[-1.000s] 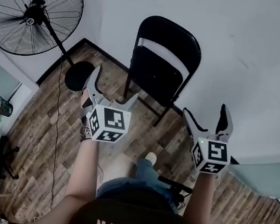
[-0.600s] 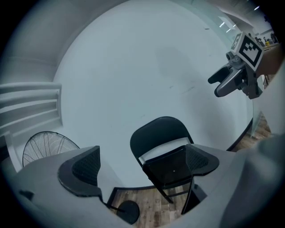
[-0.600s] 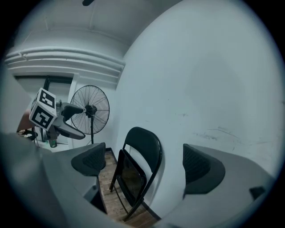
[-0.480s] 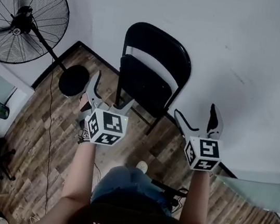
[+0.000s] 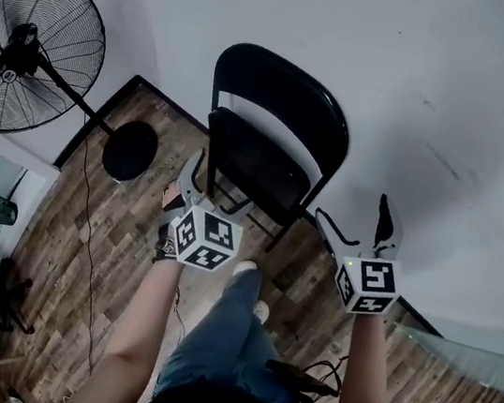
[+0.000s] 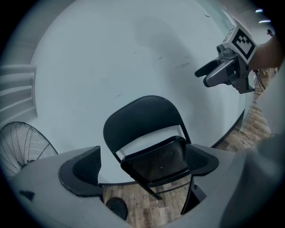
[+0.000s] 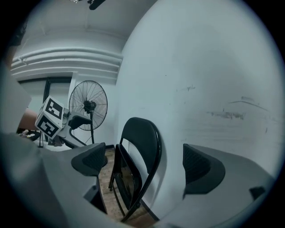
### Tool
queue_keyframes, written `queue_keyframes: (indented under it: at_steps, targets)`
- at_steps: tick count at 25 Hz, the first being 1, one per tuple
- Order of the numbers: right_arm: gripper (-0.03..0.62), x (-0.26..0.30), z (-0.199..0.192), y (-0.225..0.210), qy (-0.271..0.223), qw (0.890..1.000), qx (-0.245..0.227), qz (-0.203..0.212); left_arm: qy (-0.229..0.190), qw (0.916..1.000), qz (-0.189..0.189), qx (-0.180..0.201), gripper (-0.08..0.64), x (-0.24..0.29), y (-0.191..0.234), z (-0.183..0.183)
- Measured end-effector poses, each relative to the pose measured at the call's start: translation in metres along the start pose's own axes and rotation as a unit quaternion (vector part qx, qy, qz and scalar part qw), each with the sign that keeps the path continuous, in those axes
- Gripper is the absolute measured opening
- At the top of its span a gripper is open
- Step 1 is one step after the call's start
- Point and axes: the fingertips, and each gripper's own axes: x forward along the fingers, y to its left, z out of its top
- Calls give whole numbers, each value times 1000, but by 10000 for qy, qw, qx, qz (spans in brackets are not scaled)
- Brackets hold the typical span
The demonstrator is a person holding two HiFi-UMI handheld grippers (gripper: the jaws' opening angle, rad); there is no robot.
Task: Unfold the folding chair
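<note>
The black folding chair point(image 5: 276, 138) leans against the white wall point(image 5: 457, 105), with its feet on the wooden floor point(image 5: 74, 244). It is not yet unfolded. In the right gripper view its seat lies steeply up, close to the backrest, and the frame is nearly flat.

The left gripper point(image 5: 214, 190) hangs in front of the chair's lower part with its jaws spread wide. In the left gripper view the chair shows between them but beyond them, untouched. The right gripper point(image 5: 357, 224) is released too, with its jaws apart and only the wall and the chair's edge seen past them. It is held to the right of the chair, clear of it.

From the head view the chair's front feet are hidden behind the left gripper. In both gripper views the gripper bodies cut off the leg ends. A standing fan point(image 5: 24, 55) is to the left of the chair, and its round base point(image 5: 130, 150) is on the floor. A shoe point(image 5: 246, 269) shows below the left gripper, and the head view's lower edge cuts off the person's body.
</note>
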Motion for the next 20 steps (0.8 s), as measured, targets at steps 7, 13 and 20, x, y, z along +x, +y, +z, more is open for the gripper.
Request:
queue_keyframes:
  at_steps: [7,13,20]
  targets:
    - [532,49,-24,-12,360,9993,94,-107,231,9971,-715,-76,569,80,-24,-15]
    - [531,81,-38,-8,583,9979,248,-111,318,9888,-1291,-680,569,135,-46,-30]
    - [531,114,-44,-16,716,9972,111,-161,364,9594,-2010,-1945,568,179,-71,-34]
